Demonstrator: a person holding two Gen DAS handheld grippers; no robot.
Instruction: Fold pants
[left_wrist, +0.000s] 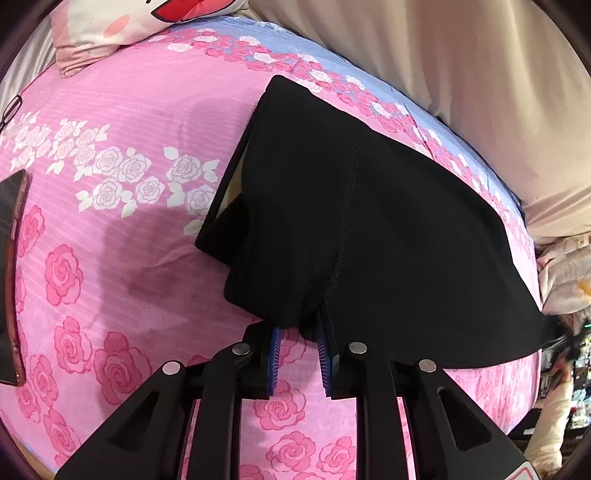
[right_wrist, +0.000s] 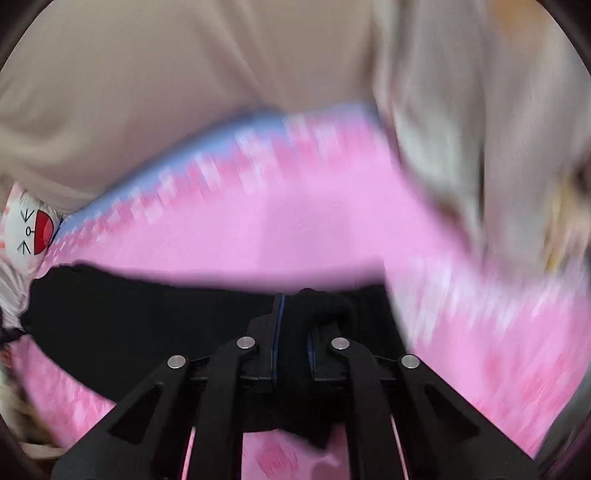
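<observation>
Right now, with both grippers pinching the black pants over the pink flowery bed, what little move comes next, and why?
Probably lift both ends together and carry the near edge across to fold. The left gripper and right gripper are each shut on the black fabric pants, which hang partly raised over the pink rose-print bedsheet, so the cloth looks ready to swing.

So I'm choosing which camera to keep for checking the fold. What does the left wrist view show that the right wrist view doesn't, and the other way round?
Only the left wrist view shows a phone at the sheet's left edge and the pants' long seam, all sharp. Only the right wrist view shows the right gripper, jaws shut on bunched black cloth, amid heavy blur. Both show the black pants, the pink rose bedsheet, a cartoon pillow and a beige curtain.
</observation>
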